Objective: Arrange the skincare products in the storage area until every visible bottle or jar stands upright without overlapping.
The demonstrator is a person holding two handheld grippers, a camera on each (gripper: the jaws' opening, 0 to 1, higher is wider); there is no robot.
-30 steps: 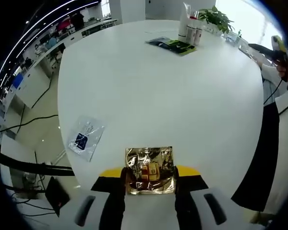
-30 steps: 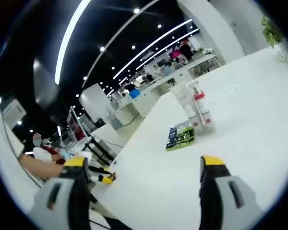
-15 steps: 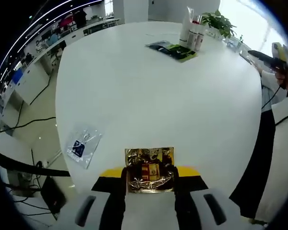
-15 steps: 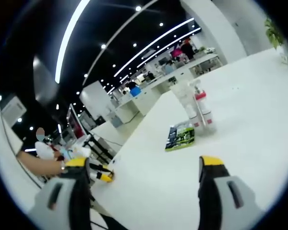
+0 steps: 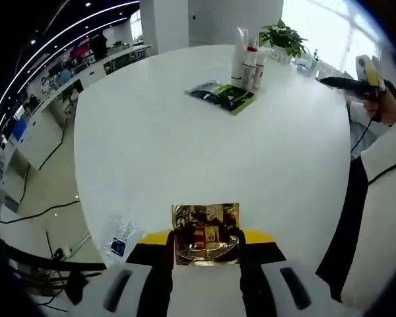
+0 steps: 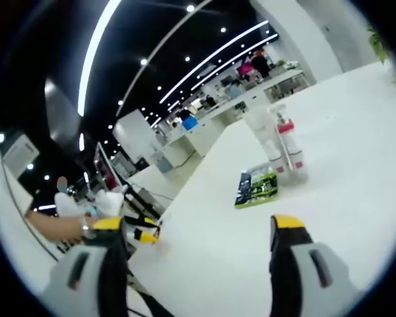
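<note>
Left gripper view: the left gripper (image 5: pixel 206 246) rises from the bottom edge, level over the near rim of the white round table (image 5: pixel 204 145).
Left jaws: closed in on a gold foil packet (image 5: pixel 205 233), pinched on both sides; the packet stands between the yellow tips, just above the table edge.
Clear plastic bag (image 5: pixel 119 236): flat at the table's near-left edge, beside the left jaw, apart from it.
Green and black sachets (image 5: pixel 222 96): flat on the far part of the table, overlapping each other.
Bottles (image 5: pixel 248 66): a cluster standing upright just behind the sachets, near a potted plant (image 5: pixel 282 38).
Person's hand (image 5: pixel 376 105): at the right edge, raised above the table, gripping the right gripper's handle.
Right gripper view: the right gripper (image 6: pixel 195 231) is held tilted over the table, well short of the products.
Right jaws: spread wide, nothing between them.
Products there: spray bottle with red collar (image 6: pixel 289 146) upright, the sachets (image 6: pixel 257 189) lying just in front of it.
Left gripper there: its yellow-tipped end (image 6: pixel 144 235) shows at the table's left edge, a hand (image 6: pixel 86 221) behind it.
</note>
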